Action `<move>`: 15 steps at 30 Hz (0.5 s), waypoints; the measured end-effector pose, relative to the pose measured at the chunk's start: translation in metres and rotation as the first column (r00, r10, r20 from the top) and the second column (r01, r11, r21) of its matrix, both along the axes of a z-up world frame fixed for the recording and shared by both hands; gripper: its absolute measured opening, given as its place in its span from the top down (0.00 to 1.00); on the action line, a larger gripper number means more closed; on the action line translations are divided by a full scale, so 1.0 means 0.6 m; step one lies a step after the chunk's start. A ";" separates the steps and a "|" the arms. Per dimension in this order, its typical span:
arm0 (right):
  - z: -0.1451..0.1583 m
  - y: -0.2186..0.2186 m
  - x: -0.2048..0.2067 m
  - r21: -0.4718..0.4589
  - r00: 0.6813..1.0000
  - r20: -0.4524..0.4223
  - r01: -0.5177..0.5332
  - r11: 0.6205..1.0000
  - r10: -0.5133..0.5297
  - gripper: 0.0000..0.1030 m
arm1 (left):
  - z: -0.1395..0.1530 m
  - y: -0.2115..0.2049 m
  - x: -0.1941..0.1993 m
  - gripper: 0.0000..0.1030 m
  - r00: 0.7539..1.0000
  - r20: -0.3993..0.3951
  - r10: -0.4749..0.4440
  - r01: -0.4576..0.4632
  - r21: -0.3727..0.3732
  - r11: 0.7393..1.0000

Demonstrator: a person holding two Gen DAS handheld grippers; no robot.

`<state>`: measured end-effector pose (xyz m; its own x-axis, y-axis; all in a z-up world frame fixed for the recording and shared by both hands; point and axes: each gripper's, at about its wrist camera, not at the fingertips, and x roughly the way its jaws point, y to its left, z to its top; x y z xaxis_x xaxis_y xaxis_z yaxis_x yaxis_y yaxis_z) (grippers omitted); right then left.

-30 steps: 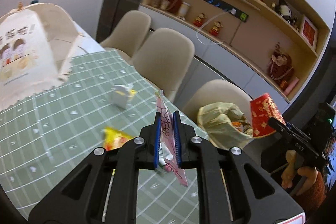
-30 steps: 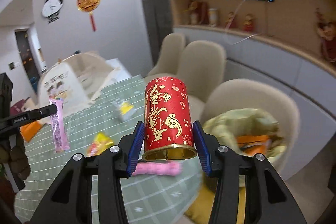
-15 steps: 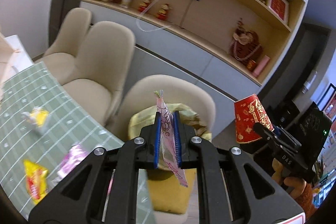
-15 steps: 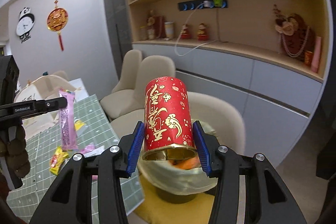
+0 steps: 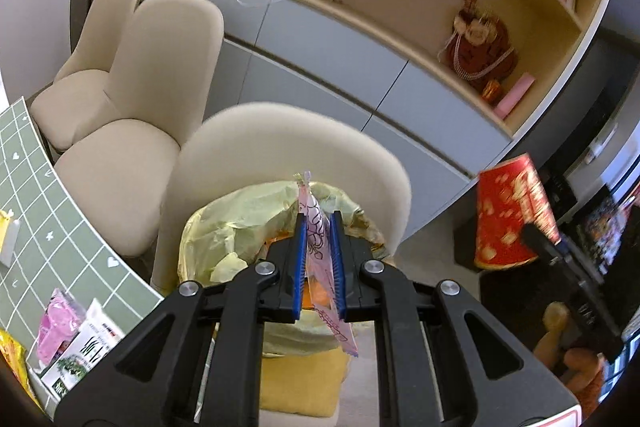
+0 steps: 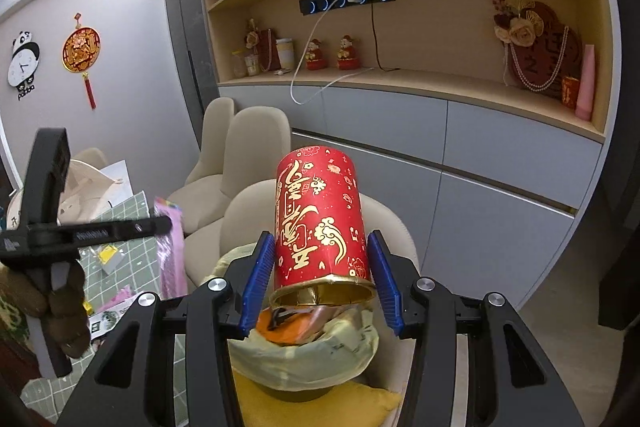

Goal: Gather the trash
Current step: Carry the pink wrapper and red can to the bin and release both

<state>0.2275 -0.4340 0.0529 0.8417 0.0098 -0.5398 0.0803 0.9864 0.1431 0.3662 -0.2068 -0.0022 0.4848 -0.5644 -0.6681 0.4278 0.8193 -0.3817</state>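
Note:
My left gripper [image 5: 318, 227] is shut on a pink wrapper [image 5: 314, 223] and holds it over the bin lined with a yellow-green bag [image 5: 240, 223] on a cream chair. My right gripper [image 6: 320, 255] is shut on a red and gold paper tube [image 6: 320, 219], held upright just above the same bin [image 6: 320, 347], which holds orange trash. The tube also shows at the right of the left wrist view [image 5: 508, 215]. The left gripper with the pink wrapper [image 6: 170, 247] shows at the left of the right wrist view.
The green grid table [image 5: 48, 227] lies to the left with a pink packet [image 5: 60, 323], a white carton [image 5: 84, 351] and a yellow wrapper [image 5: 10, 355] near its edge. Cream chairs [image 5: 132, 99] stand along the table. Grey cabinets and shelves run behind.
Both grippers have swung from over the table to above the bin on the chair, each keeping hold of its item. The bin now sits directly under both.

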 end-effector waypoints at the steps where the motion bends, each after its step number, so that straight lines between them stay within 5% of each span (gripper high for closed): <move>1: -0.004 -0.006 0.005 0.006 1.000 -0.006 0.003 1.000 -0.003 0.56 | -0.010 -0.009 0.004 0.90 1.000 -0.007 -0.003 0.003 0.010 1.000; 10: -0.045 -0.034 0.039 0.027 0.998 -0.068 -0.012 1.000 0.013 0.56 | -0.067 -0.072 0.040 0.90 0.998 -0.059 -0.018 0.020 0.030 0.999; 13: -0.053 -0.040 0.043 0.035 0.997 -0.078 -0.012 0.999 0.015 0.56 | -0.076 -0.073 0.044 0.61 0.996 -0.083 -0.019 0.020 0.007 1.000; 15: -0.056 -0.044 0.045 0.043 0.996 -0.081 -0.017 0.999 0.020 0.56 | -0.075 -0.061 0.044 0.57 0.996 -0.091 0.010 -0.010 -0.006 1.000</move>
<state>0.2544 -0.4607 0.0194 0.7944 0.0489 -0.6054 0.0752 0.9812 0.1779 0.3926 -0.2436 -0.0472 0.4281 -0.5640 -0.7062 0.3831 0.8209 -0.4234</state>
